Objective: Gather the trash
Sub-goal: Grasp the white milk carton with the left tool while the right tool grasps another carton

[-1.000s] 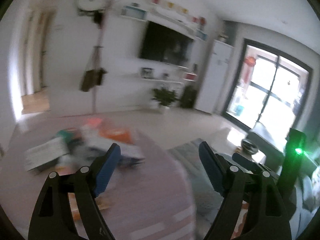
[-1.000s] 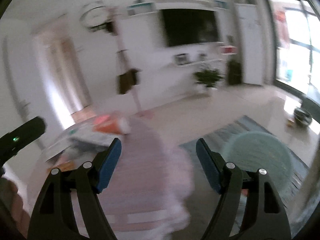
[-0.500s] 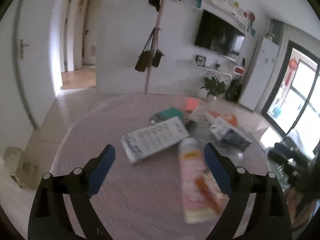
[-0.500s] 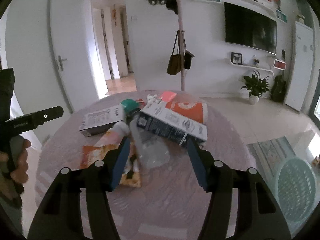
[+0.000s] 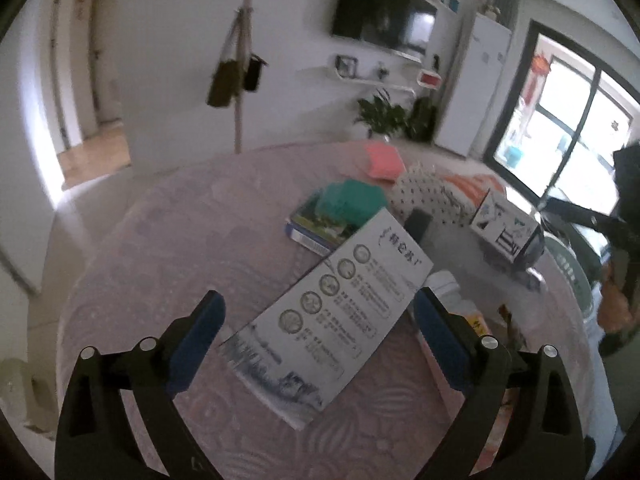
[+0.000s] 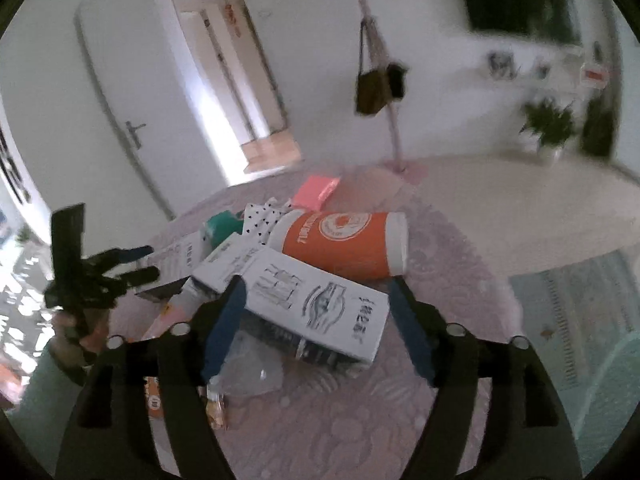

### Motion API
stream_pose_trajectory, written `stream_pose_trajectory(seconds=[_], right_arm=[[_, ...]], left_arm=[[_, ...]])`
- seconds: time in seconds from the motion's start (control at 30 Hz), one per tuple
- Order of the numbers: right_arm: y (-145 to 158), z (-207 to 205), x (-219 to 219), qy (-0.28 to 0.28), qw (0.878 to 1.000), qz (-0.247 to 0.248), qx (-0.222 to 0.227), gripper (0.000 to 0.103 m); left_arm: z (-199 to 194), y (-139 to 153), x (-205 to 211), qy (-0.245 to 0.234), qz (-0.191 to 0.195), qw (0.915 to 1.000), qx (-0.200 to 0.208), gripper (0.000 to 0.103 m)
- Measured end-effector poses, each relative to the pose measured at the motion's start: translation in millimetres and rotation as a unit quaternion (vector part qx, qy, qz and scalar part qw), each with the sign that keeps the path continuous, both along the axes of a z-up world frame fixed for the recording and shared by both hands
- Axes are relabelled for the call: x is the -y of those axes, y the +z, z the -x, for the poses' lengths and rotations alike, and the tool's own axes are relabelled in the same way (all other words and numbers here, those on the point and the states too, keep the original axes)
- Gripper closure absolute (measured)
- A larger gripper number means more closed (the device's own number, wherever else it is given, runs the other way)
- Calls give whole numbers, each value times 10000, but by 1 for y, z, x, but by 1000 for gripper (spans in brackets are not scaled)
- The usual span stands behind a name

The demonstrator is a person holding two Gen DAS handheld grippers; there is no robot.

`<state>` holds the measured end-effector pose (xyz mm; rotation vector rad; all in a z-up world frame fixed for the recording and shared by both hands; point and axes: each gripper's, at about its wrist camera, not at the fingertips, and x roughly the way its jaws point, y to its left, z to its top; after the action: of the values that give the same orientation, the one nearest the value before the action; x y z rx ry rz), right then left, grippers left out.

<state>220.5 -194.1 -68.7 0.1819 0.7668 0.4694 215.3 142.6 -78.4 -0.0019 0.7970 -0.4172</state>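
On the round pink surface lies a long white printed carton, between the wide-open, empty left tool. A white illustrated box sits between the spread, empty right tool; an orange cup lies at its 12 o'clock.

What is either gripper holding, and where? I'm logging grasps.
Nothing. The left gripper is open over the flat white box; the right gripper is open around the white carton.
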Motion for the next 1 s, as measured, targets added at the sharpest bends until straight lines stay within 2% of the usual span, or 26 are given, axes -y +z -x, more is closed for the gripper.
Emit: stream_pose_trajectory(seconds=[0.13, 0.23, 0.33, 0.47, 0.6, 0.67, 0.77, 0.9, 0.93, 1.0], right_arm=[[-24, -36, 12, 241, 9968, -480, -595, 27], [-34, -44, 15, 396, 9932, -722, -823, 27], [-37, -37, 15, 655, 9898, -920, -872, 27], [-31, -10, 6, 926, 9880, -933, -813, 27], [-21, 24, -12, 1322, 9869, -717, -585, 27], [-14, 38, -25, 1471, 9873, -457, -394, 27], [-6, 45, -43, 1333, 9910, 75, -54, 19], [-4, 41, -61, 1234, 9918, 316, 40, 19], [-6, 40, -62, 1170, 9926, 320, 11, 19], [-10, 35, -62, 1035, 9942, 287, 22, 19]], left_arm=[[-5, -6, 5, -109, -97, 9999, -61, 9], [-7, -14, 7, -136, -35, 9997, -214, 9], [-2, -18, 12, -285, -6, 9990, -351, 12], [16, -15, 22, -382, -278, 9984, -298, 15], [15, -13, 29, -176, -421, 9983, -362, 16], [10, -13, 31, -72, -478, 9979, -420, 20], [-3, -18, 36, 65, -533, 9969, -581, 31], [-4, -22, 35, 228, -450, 9967, -631, 40], [-2, -22, 34, 247, -445, 9968, -619, 45], [2, -20, 30, 316, -364, 9969, -624, 48]])
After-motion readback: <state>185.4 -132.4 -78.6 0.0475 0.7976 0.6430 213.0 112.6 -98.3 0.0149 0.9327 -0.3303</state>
